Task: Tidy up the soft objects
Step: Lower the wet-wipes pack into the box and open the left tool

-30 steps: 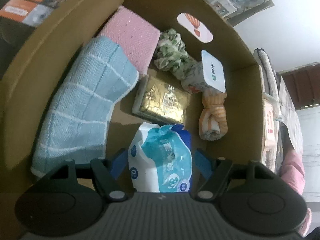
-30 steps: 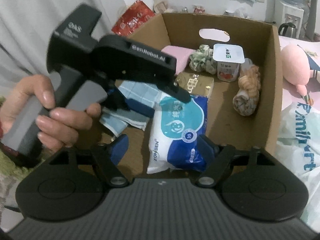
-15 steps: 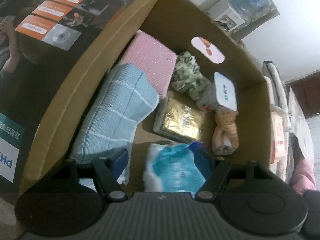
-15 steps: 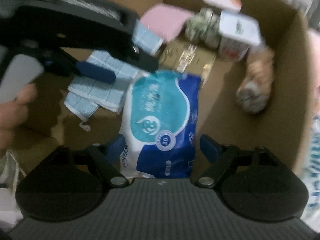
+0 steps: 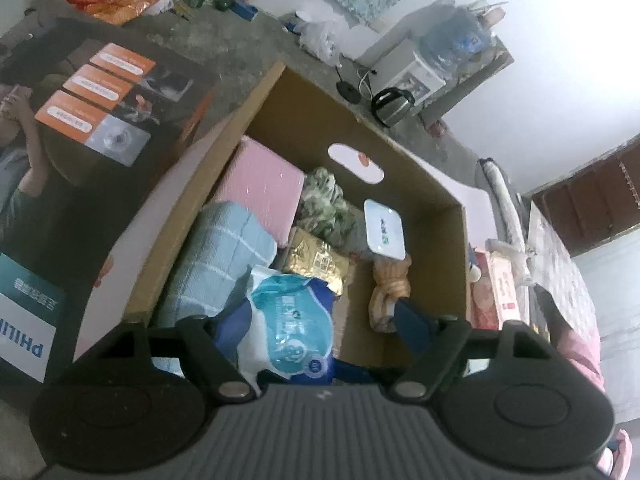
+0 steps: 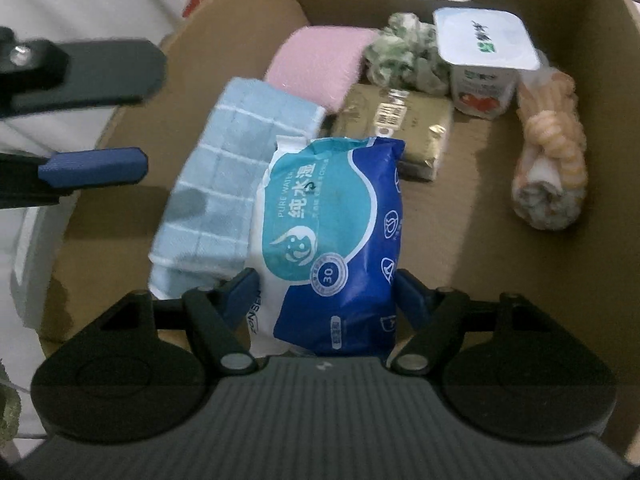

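A blue-and-white wet wipes pack lies in the cardboard box, between the fingers of my right gripper, whose jaws are closed against its sides. The pack also shows in the left wrist view. My left gripper is open and empty, raised above the box's near edge; its fingers show at the left of the right wrist view. In the box lie a light blue checked towel, a pink sponge cloth, a green patterned cloth, and a rolled orange-and-white cloth.
A gold packet and a white yogurt cup also sit in the box. A dark printed carton lies left of the box. A pink soft toy and a pink box lie to its right.
My left gripper has lifted up and back out of the box. My right gripper has moved forward into the box and now has the wipes pack between its fingers.
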The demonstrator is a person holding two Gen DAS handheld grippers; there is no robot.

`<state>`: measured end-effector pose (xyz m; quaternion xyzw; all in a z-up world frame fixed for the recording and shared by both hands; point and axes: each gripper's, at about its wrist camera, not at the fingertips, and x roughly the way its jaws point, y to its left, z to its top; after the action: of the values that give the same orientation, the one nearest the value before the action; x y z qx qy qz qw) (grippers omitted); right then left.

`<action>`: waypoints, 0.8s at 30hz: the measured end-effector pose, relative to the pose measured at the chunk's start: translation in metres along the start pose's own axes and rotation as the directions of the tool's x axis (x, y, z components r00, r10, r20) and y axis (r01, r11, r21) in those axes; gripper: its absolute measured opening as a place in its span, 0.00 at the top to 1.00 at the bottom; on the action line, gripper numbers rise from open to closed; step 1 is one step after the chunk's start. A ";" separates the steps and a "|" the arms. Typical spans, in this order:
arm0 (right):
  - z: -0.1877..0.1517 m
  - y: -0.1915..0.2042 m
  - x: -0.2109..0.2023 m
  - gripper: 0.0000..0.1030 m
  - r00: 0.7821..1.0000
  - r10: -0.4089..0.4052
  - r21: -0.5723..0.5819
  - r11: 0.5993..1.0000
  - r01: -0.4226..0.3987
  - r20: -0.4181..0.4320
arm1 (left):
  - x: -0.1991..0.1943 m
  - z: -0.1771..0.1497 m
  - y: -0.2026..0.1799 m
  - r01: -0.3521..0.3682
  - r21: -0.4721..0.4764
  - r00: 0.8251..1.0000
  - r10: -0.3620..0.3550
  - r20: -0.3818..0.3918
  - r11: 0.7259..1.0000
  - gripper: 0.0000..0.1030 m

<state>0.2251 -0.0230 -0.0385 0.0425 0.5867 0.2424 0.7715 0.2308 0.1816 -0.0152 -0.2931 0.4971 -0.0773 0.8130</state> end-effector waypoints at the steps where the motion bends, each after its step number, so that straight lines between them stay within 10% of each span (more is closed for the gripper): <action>1: 0.000 0.000 0.000 0.29 1.000 0.010 0.005 1.000 -0.010 0.007 | -0.003 0.001 0.001 0.000 -0.005 1.000 0.000 0.008 1.000 0.22; 24: -0.011 -0.030 -0.062 0.26 0.971 0.205 0.076 0.974 -0.216 0.124 | -0.041 -0.008 -0.021 0.019 -0.019 0.996 -0.017 0.090 1.000 0.12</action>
<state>0.2122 -0.0783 0.0028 0.1525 0.5434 0.2938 0.7714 0.2073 0.1777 0.0248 -0.3087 0.4581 -0.0667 0.8309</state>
